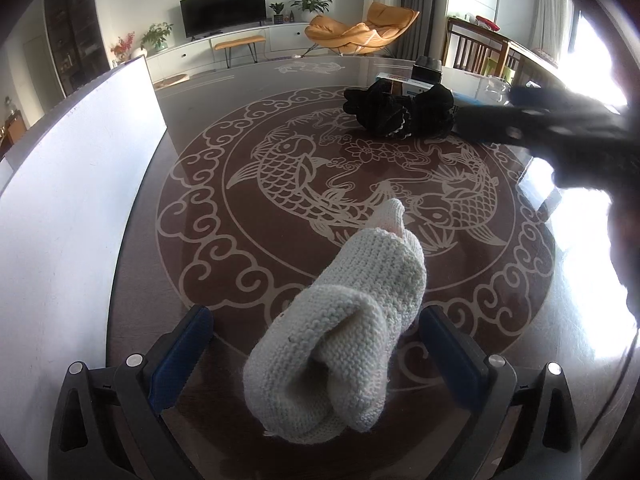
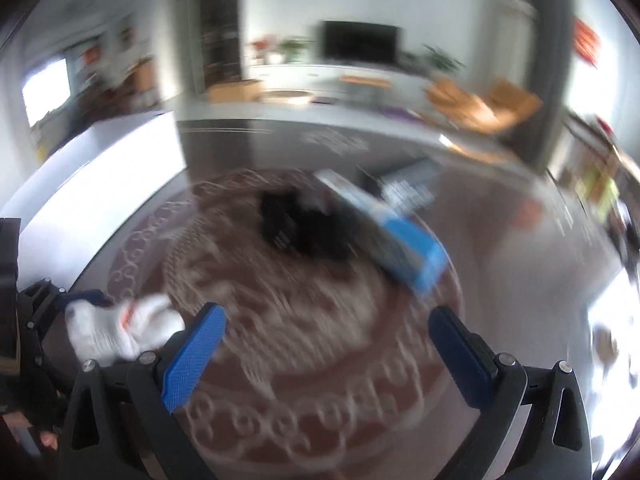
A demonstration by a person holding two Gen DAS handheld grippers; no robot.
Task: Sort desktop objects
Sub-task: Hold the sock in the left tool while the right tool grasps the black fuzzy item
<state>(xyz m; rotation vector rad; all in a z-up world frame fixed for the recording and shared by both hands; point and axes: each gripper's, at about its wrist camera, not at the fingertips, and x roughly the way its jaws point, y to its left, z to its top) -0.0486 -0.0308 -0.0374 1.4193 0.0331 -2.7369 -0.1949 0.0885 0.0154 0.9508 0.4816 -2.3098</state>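
Your left gripper point(image 1: 316, 344) spread wide, white knit glove point(image 1: 344, 328) lying between fingers, no pad contact visible. Your right gripper point(image 2: 326, 344) also wide open, holding nothing; view motion-blurred. Black gloves point(image 1: 400, 110) far across table point(image 1: 192, 216), beside blue-white box point(image 2: 404, 240). White board point(image 1: 72, 184) walls left edge. Middle of table free.

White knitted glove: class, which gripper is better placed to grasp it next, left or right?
Left. The white knitted glove lies between the open left gripper fingers; the right gripper is open, off beside it.
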